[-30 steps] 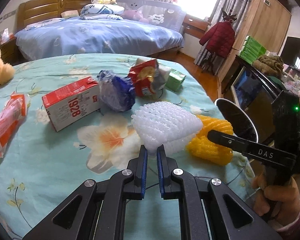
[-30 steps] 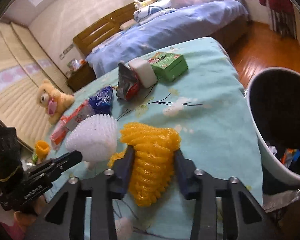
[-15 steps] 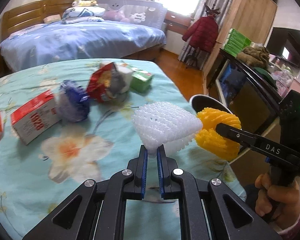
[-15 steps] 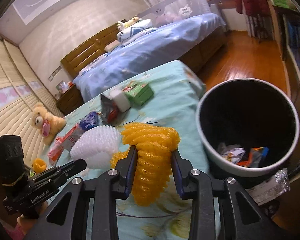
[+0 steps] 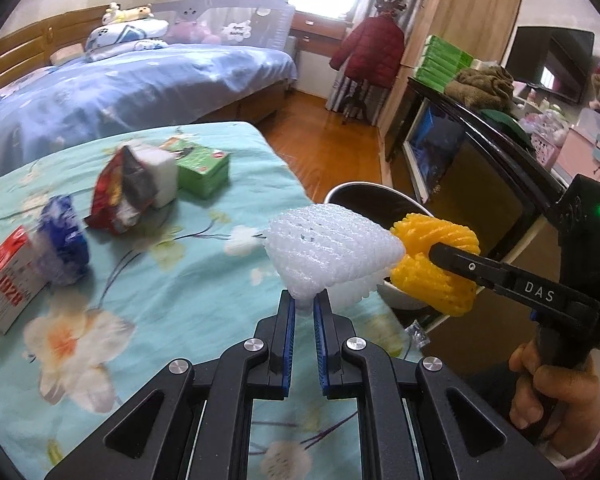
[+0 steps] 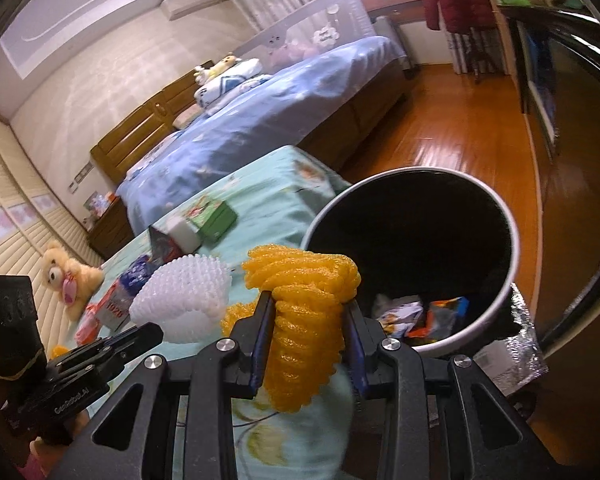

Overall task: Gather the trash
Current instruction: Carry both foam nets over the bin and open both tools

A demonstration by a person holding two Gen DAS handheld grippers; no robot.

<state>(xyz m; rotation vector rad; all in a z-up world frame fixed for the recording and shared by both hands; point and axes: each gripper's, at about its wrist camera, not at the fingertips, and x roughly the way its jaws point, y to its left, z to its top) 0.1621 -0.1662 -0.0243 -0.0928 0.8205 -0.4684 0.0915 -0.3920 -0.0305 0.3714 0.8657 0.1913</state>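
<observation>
Handling notes, foam nets. White foam net [image 5: 332, 248]: held off the bedspread, pinched at one corner by the left gripper [image 5: 305, 312], jaws nearly together on a thin fold. Yellow foam net [image 6: 308, 320]: clamped between the right gripper [image 6: 306, 332] pads across its middle, jaws part-way apart, foam bulging above and below them. It sits just beside the near rim of the trash bin [image 6: 500, 308]; the white net is beside it, over the bed edge.

Judgement: both nets look very light, soft and springy. They squash under the pads, so a firm pinch is needed, though breakage is no worry. The ribbed surface should not slip. A corner pinch serves for the white one; the mid-body grip suits the bunched yellow one. On release the foam may spring back or cling to a pad, so let go well over the bin mouth.

Bin already holds wrappers. On the floral bedspread [image 5: 172, 300]: red snack bag [image 5: 120, 196], green box [image 5: 202, 168], blue wrapper [image 5: 62, 246], red-and-white carton [image 5: 8, 284], not yet collected.
</observation>
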